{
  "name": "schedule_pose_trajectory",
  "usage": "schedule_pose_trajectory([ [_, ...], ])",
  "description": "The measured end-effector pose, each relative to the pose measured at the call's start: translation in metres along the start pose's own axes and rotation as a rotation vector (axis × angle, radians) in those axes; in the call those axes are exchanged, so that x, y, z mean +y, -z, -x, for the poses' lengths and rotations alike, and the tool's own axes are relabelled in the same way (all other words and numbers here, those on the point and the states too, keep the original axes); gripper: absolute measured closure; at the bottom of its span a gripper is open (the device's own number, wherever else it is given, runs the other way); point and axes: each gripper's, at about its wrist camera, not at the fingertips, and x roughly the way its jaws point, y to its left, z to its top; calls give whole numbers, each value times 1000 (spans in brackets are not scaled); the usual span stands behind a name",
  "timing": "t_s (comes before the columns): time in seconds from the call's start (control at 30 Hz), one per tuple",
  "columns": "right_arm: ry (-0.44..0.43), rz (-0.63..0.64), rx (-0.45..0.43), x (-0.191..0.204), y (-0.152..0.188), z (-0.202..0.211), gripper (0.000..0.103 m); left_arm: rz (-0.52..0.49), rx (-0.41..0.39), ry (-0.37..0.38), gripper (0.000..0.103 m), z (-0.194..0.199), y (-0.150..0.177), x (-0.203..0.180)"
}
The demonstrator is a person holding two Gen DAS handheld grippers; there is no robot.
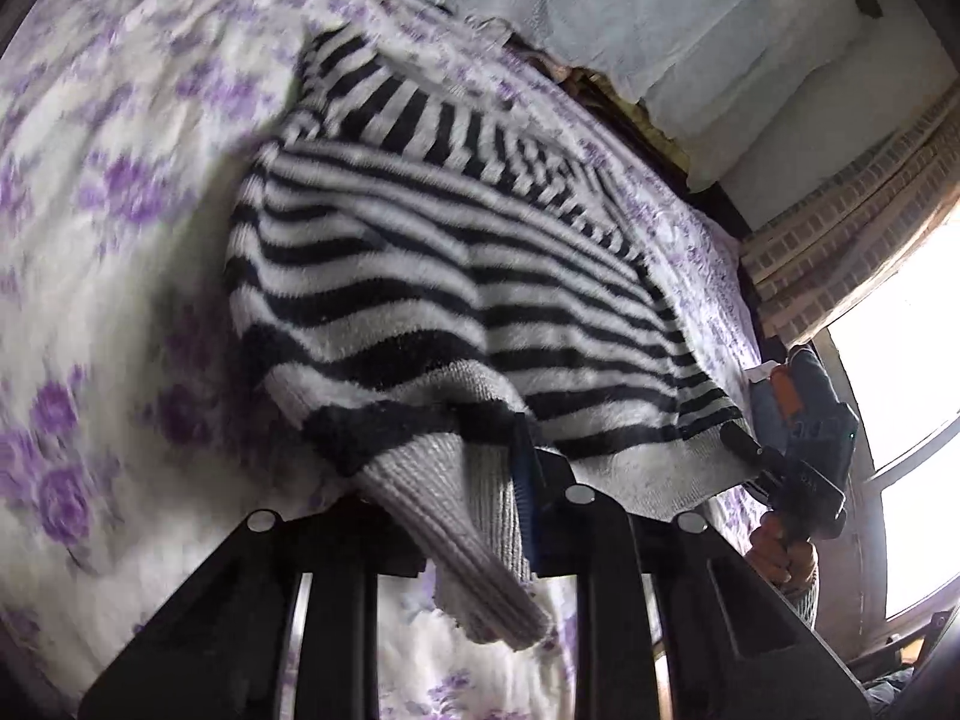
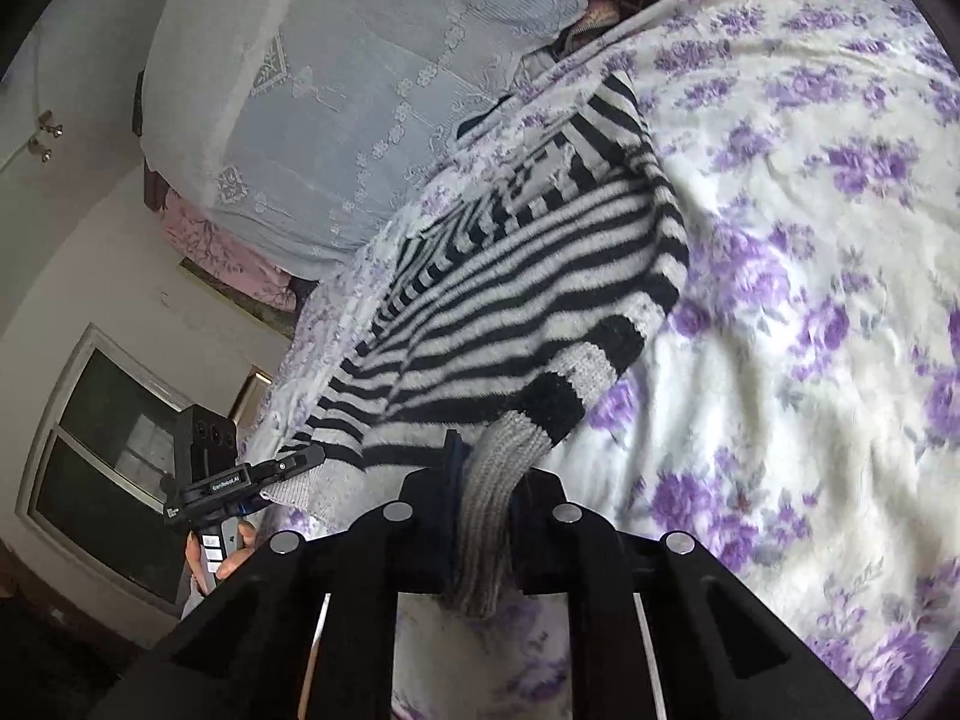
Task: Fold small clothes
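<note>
A black-and-white striped knit sweater [image 1: 456,276] lies spread on a bed with a white and purple floral sheet [image 1: 108,192]. My left gripper [image 1: 480,480] is shut on the sweater's grey ribbed hem at one lower corner. My right gripper [image 2: 486,480] is shut on the grey ribbed hem at the other lower corner of the sweater [image 2: 510,300]. Both corners are lifted off the sheet. The right gripper shows in the left wrist view [image 1: 744,450], pinching the hem. The left gripper shows in the right wrist view [image 2: 300,462], also on the hem.
A pale lace-covered headboard or pillow [image 2: 336,78] stands at the far end of the bed. A bright window [image 1: 918,360] lies to the right in the left wrist view. A framed window or door [image 2: 96,456] and white wall lie to the left in the right wrist view.
</note>
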Motion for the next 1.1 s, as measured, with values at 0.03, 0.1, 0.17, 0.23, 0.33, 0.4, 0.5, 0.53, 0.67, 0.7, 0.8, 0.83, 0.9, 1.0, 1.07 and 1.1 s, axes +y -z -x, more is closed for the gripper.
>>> schedule_pose_trajectory([
  [0.03,0,12,-8,4,-4,1,89,-14,-13,-2,83,3,-4,-4],
  [0.1,-2,28,-24,11,-13,2,89,-38,-35,-14,83,6,-11,-11],
  [0.17,-6,36,-45,16,-21,3,89,-60,-54,-24,83,9,-20,-18],
  [0.23,-5,50,-65,22,-31,4,89,-74,-73,-31,83,11,-29,-21],
  [0.33,-5,62,-86,29,-44,3,89,-81,-100,-45,85,12,-43,-24],
  [0.4,-4,69,-100,32,-54,2,89,-70,-107,-36,85,12,-52,-22],
  [0.5,-6,66,-114,34,-70,-4,89,-64,-115,-42,85,10,-65,-20],
  [0.53,-4,65,-116,34,-76,-6,89,-64,-115,-44,85,9,-69,-20],
  [0.67,1,63,-124,34,-90,-14,89,-71,-121,-55,85,5,-80,-22],
  [0.7,3,66,-127,35,-94,-16,89,-70,-124,-56,85,4,-85,-22],
  [0.8,13,75,-129,35,-104,-23,89,-73,-127,-64,85,0,-95,-24],
  [0.83,17,78,-129,35,-108,-27,89,-72,-128,-67,85,-2,-100,-24],
  [0.9,22,83,-132,36,-116,-31,89,-71,-132,-70,85,-5,-108,-25],
  [1.0,32,87,-138,34,-129,-38,89,-70,-147,-78,85,-10,-125,-24],
  [1.07,36,89,-138,33,-137,-43,89,-67,-153,-77,85,-12,-135,-24],
  [1.1,39,91,-139,32,-143,-47,89,-65,-155,-76,85,-14,-139,-24],
])
